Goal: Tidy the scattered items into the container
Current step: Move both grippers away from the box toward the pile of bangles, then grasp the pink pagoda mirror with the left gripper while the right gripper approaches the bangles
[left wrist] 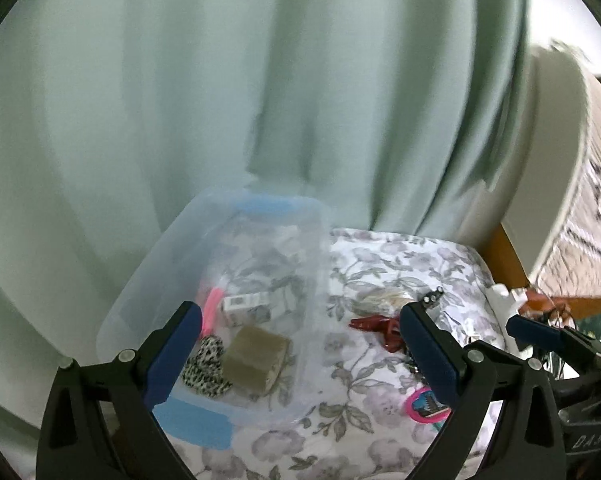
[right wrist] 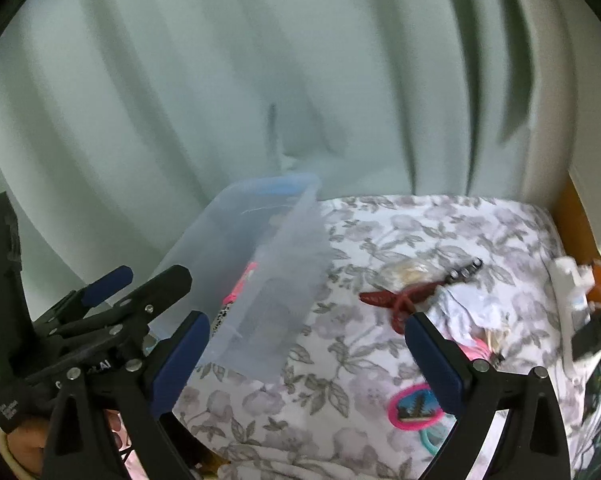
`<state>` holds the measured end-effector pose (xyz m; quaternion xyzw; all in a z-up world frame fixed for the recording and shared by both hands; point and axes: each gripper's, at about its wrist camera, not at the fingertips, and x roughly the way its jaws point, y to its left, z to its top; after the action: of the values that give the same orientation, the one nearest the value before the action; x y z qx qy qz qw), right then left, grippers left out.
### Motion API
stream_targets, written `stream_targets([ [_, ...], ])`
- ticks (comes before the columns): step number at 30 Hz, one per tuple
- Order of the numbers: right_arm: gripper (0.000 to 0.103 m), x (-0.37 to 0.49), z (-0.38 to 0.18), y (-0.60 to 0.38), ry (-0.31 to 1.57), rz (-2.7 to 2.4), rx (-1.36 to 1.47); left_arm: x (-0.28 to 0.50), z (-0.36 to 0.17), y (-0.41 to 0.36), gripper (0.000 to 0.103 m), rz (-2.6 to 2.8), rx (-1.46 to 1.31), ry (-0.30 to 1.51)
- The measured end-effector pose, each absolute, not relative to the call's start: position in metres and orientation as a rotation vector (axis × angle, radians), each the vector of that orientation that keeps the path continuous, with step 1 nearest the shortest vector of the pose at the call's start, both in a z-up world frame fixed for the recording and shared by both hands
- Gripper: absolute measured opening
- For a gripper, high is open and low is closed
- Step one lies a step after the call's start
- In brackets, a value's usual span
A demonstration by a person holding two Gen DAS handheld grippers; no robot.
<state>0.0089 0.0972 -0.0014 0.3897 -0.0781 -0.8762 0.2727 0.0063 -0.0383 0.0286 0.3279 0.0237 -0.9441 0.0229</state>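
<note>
A clear plastic container (left wrist: pixel 140 280) with blue handles sits on the floral bed. It holds a brown block (left wrist: pixel 256 364), a leopard-print scrunchie (left wrist: pixel 206 368), a pink item (left wrist: pixel 211 312) and a small white box (left wrist: pixel 244 304). My left gripper (left wrist: pixel 304 340) hangs open above the container's near right corner, nothing between its pads. To the right on the sheet lie a dark red hair clip (right wrist: pixel 396 300), a pink-rimmed item (right wrist: pixel 414 402) and a crumpled white piece (right wrist: pixel 472 308). My right gripper (right wrist: pixel 308 344) is open and empty over the sheet between container (right wrist: pixel 284 260) and clip.
A pale green curtain (left wrist: pixel 260 80) hangs right behind the bed. The wooden bed frame (right wrist: pixel 576 216) and a white power strip (right wrist: pixel 568 292) border the right side. The left gripper (right wrist: pixel 136 284) shows at the left of the right wrist view, a hand (right wrist: pixel 24 440) below it.
</note>
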Motion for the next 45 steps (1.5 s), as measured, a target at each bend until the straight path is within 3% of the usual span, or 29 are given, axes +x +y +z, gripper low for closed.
stream_targets([
  [22,0.1,0.01,-0.05,0.249,-0.551,-2.539,1.188,-0.003,-0.019,0.062,0.1,-3.101,1.389,0.039],
  [29,0.1,0.014,-0.082,0.262,-0.54,-2.523,1.319,-0.012,-0.055,0.072,0.1,-2.954,1.646,0.027],
  [45,0.1,0.014,-0.132,0.268,-0.556,-2.459,1.531,-0.022,-0.12,0.08,0.099,-2.791,1.921,0.078],
])
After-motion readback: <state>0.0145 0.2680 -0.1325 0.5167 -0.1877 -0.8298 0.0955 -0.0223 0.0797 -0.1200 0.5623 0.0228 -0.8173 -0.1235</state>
